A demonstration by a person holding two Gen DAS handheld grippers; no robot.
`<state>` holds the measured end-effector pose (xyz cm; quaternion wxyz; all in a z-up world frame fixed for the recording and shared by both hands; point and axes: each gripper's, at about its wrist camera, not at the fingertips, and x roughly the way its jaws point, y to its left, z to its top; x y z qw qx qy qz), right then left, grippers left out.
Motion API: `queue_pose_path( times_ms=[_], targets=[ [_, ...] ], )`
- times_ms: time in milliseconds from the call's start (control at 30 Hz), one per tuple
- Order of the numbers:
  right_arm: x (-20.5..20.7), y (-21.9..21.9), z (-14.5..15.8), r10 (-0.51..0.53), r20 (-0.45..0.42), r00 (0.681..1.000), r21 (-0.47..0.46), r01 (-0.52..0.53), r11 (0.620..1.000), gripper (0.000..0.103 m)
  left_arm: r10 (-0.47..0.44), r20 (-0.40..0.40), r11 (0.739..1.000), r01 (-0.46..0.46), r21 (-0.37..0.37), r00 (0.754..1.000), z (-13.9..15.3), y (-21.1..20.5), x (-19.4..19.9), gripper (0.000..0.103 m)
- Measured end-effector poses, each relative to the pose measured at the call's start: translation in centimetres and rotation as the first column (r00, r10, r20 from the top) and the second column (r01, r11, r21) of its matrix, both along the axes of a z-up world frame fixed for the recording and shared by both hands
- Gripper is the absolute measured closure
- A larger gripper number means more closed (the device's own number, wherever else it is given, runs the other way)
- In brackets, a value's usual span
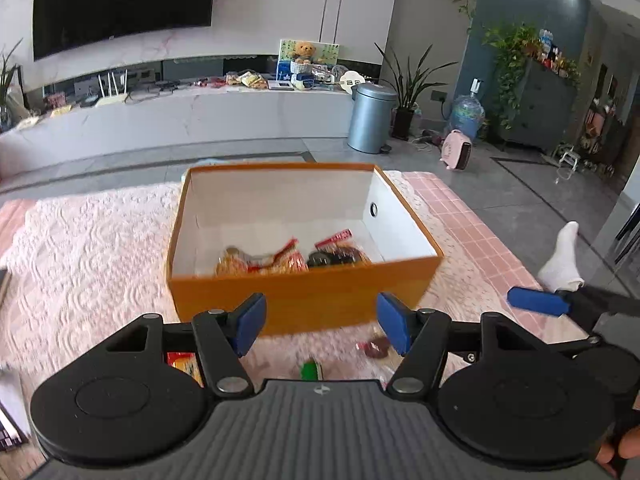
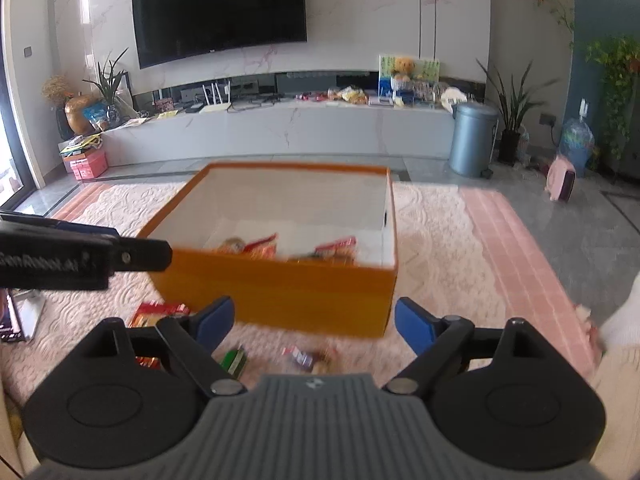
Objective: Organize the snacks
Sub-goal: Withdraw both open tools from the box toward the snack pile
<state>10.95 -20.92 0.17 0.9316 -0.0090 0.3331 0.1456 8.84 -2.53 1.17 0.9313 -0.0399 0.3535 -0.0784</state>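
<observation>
Left wrist view pretty much tells the story: the orange box [image 1: 304,304] sits on the pale pink rug [image 1: 88,248], and a few snack packets [image 1: 288,260] are already lying on its floor, bunched against the near wall, red-and-orange wrappers plus one darker one. So part of the sorting looks done. What's left is the loose stuff on the rug in front of the box: a small green packet [image 1: 311,370] just off the near wall, a dark reddish packet [image 1: 376,347] beside it, and a red-and-yellow packet [image 1: 182,362] half hidden behind the gripper's linkage. The right wrist view shows the same leftovers, with a red packet [image 2: 160,312] near the box's near left corner. As for the fingers, the left gripper [image 1: 320,328] has its blue pads spread with nothing between them, and the right gripper [image 2: 312,324] is spread wide and empty too. Both hover on the near side of the box, pointing down toward it. Rough guess is the job's somewhere around halfway, with at least four packets waiting outside the box, though motion blur makes an exact count iffy.
</observation>
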Motion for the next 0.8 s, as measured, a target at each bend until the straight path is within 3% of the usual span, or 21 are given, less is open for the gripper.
queue_pose_path(
  times_ms=[167, 367, 467, 633, 800],
  targets=[
    [-2.6, -0.4, -1.5, -0.022, -0.051, 0.998, 0.043, 0.024, 0.999, 0.012, -0.010, -0.033, 1.000, 0.010, -0.002, 0.999, -1.7, 0.4, -2.1, 0.029],
    [-4.7, 0.5, -3.8, 0.006, -0.132, 0.991, -0.011, -0.007, 1.000, 0.011, -0.003, -0.094, 1.000, 0.003, 0.002, 0.996, -3.5, 1.0, -4.2, 0.029],
    [-5.6, 0.9, -4.7, 0.021, -0.139, 0.990, -0.034, -0.026, 0.999, 0.011, 0.008, -0.100, 1.000, -0.009, -0.007, 0.995, -4.3, 1.7, -5.0, 0.029],
    [-6.8, 1.0, -6.5, 0.012, -0.102, 0.995, -0.087, -0.021, 0.996, 0.013, 0.052, -0.146, 0.994, -0.065, -0.087, 0.988, -6.3, 3.1, -5.8, 0.029],
    [-6.5, 0.8, -7.9, 0.018, -0.103, 0.995, -0.098, -0.028, 0.995, 0.013, 0.090, -0.131, 0.996, -0.090, 0.008, 0.987, -7.7, 2.7, -5.8, 0.029]
  ],
)
